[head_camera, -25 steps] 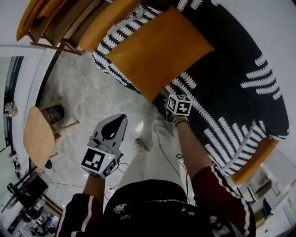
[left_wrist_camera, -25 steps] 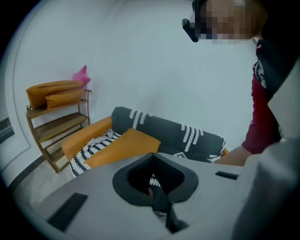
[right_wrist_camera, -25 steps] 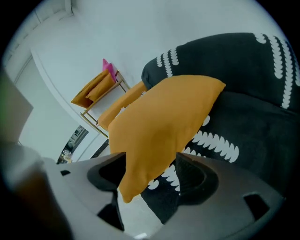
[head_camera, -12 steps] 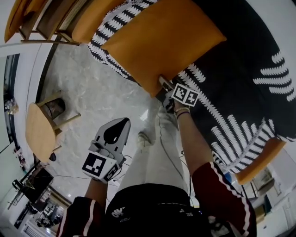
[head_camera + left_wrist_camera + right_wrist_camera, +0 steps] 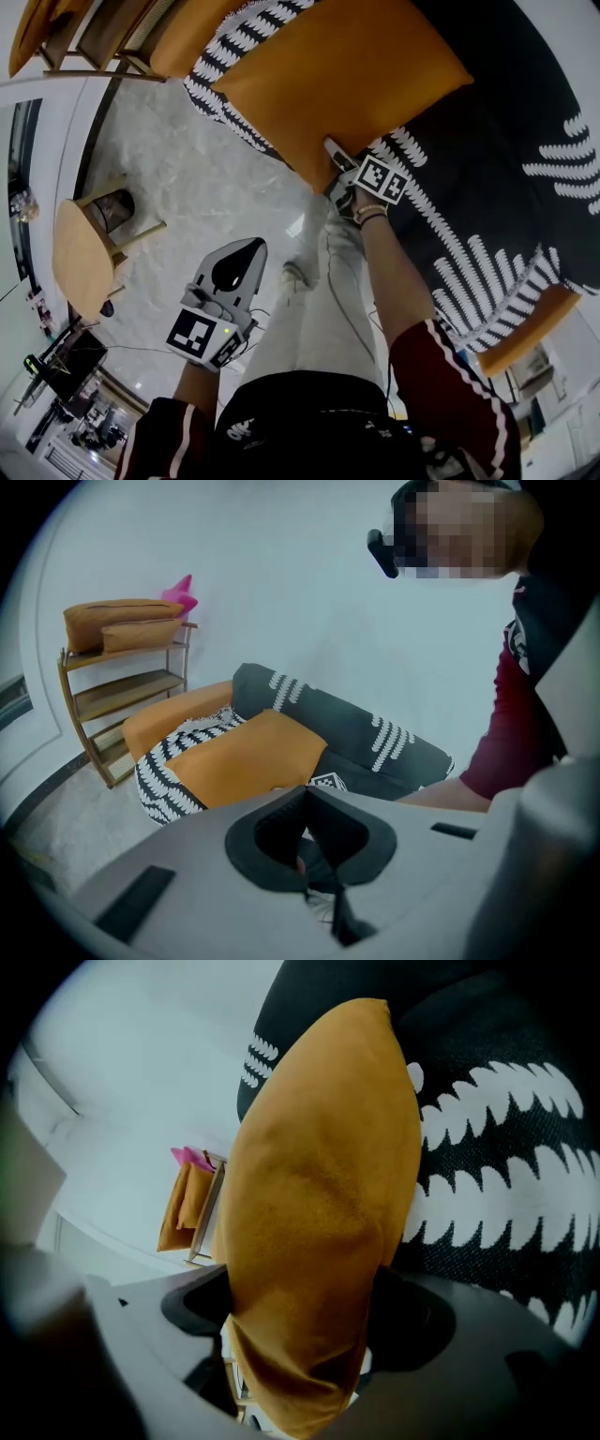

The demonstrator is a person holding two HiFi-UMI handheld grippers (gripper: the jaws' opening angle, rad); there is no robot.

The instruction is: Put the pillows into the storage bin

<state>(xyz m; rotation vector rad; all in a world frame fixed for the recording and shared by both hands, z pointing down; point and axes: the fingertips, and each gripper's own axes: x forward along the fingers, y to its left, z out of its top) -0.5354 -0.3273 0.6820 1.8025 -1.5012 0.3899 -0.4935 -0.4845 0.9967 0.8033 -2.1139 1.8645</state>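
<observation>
The dark patterned sofa (image 5: 487,141) is filling the top of the head view, and the big orange pillow (image 5: 337,75) is lying on its seat, one corner pointing toward the front edge. The right tongs (image 5: 334,161) are standing spread wide, having just been opening, and they're straddling that near corner, the pillow filling the gap between them without being squeezed. The left tongs (image 5: 246,251) are hanging pressed together and empty over the marble floor (image 5: 187,187), well apart from the pillow.
</observation>
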